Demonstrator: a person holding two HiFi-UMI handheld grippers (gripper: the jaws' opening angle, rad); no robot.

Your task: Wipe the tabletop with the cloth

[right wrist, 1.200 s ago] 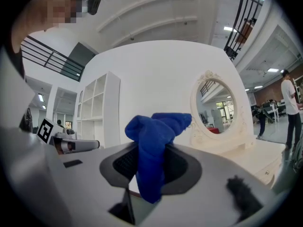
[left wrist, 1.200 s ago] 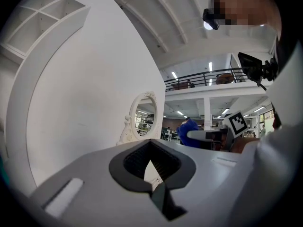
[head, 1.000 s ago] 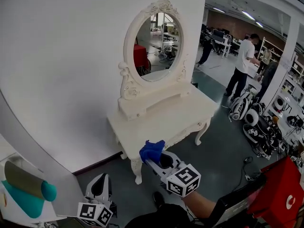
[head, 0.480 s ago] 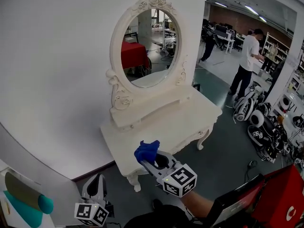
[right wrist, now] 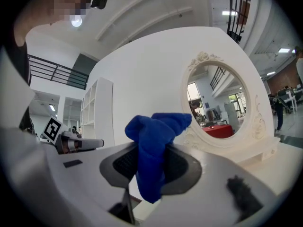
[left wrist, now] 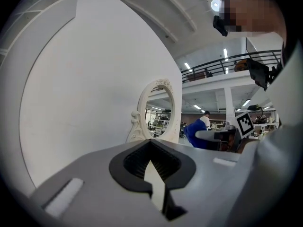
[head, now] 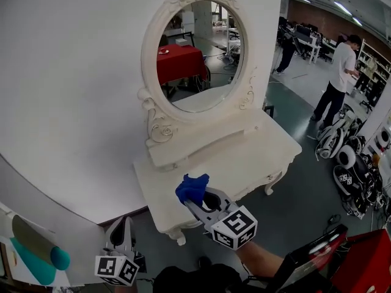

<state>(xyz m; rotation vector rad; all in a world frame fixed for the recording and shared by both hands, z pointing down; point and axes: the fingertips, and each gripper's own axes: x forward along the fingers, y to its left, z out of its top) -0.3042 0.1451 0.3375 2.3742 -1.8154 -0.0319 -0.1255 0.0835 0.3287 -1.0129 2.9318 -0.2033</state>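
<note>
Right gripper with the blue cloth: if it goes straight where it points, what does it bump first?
Probably the white dressing table, near the left foot of its mirror frame. The right gripper, jaws shut on the blue cloth, aims there, though depth is unclear; it could be the wall instead.

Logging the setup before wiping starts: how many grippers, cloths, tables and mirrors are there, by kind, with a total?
grippers: 2, the left gripper and the right gripper
cloth: 1
table: 1
mirror: 1
total: 5
</note>
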